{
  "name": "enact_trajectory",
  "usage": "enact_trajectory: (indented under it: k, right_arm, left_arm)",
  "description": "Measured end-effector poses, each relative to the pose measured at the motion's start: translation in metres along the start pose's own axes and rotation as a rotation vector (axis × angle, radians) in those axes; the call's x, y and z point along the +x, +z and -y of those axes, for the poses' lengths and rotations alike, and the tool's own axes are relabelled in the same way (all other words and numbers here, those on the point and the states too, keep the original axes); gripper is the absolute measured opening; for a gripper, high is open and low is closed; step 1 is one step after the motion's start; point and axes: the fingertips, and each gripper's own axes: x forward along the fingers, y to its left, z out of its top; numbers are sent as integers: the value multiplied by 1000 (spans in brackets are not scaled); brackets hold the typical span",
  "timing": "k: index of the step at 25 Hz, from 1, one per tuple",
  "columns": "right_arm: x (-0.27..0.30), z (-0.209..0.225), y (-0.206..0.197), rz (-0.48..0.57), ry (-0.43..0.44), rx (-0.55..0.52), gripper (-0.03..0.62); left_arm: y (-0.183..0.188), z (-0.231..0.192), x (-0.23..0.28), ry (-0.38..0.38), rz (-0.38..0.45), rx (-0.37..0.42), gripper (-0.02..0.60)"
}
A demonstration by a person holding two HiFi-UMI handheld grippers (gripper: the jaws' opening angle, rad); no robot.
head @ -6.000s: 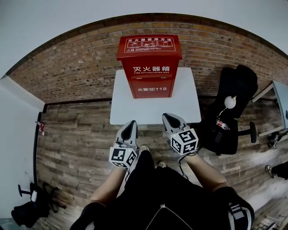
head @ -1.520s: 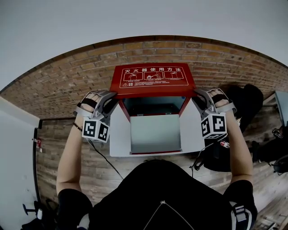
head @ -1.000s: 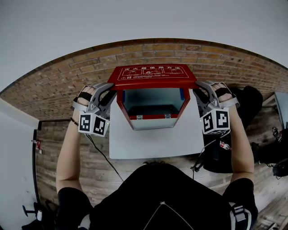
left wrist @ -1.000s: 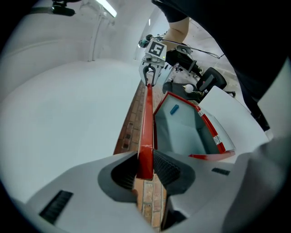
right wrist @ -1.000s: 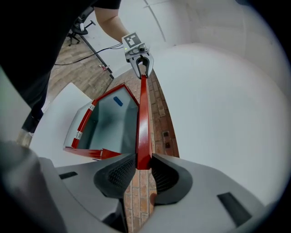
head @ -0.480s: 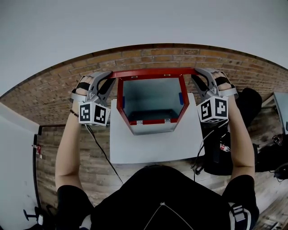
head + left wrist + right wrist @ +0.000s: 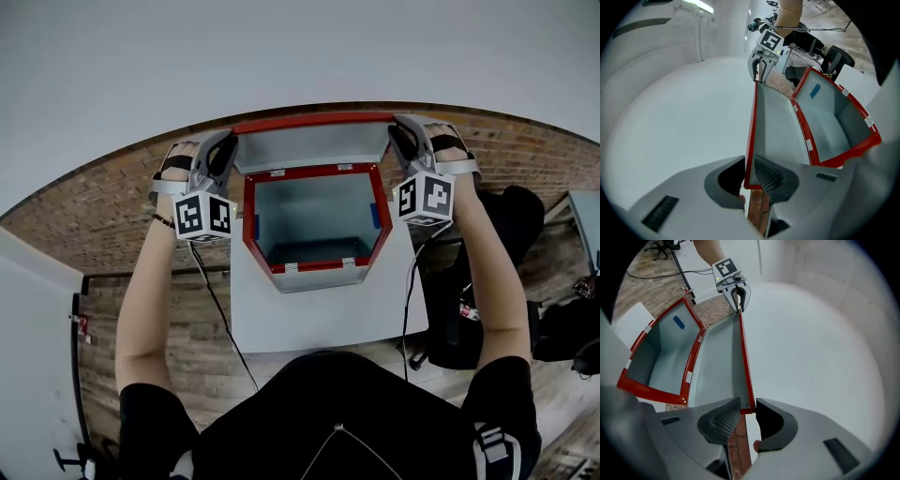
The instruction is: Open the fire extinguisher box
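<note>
right gripper (image 7: 747,412): bottom centre, jaws clamped on near corner of lid (image 7: 723,363) | lid: grey inside, red rim, runs up mid-frame | left gripper (image 7: 739,303): top centre, jaws just closing further, lid's far corner between them | fire extinguisher box (image 7: 658,359): open, left of frame, blue patch (image 7: 678,323) on inner wall | white wall (image 7: 820,343): fills right

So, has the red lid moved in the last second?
Yes: the lid has swung up and back, and now stands open behind the box rim.
</note>
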Motion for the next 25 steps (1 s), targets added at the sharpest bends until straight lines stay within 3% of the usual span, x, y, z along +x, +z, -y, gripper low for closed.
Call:
enact_trajectory:
  k: [4,6,17,20,25]
  right_arm:
    - [22,6,-4,-21,-63,-12,109]
    - [32,7,-6,-30,-83,-17,60]
    - [54,-5,-16,-47,-117,25,54]
    - [43,6,-14,-20,-159,110,54]
    - [11,31,-1,71,-200,368,49]
  left_arm:
    - [-5,-1,19,15,-23,14,103]
    - [-9,-1,28,13,-35,14,103]
    - [-34,8,52,16,-89,-6,103]
    - [-31,4,46,39,-56,-118,103]
    - [-8,-11,21,91,52,-363,94]
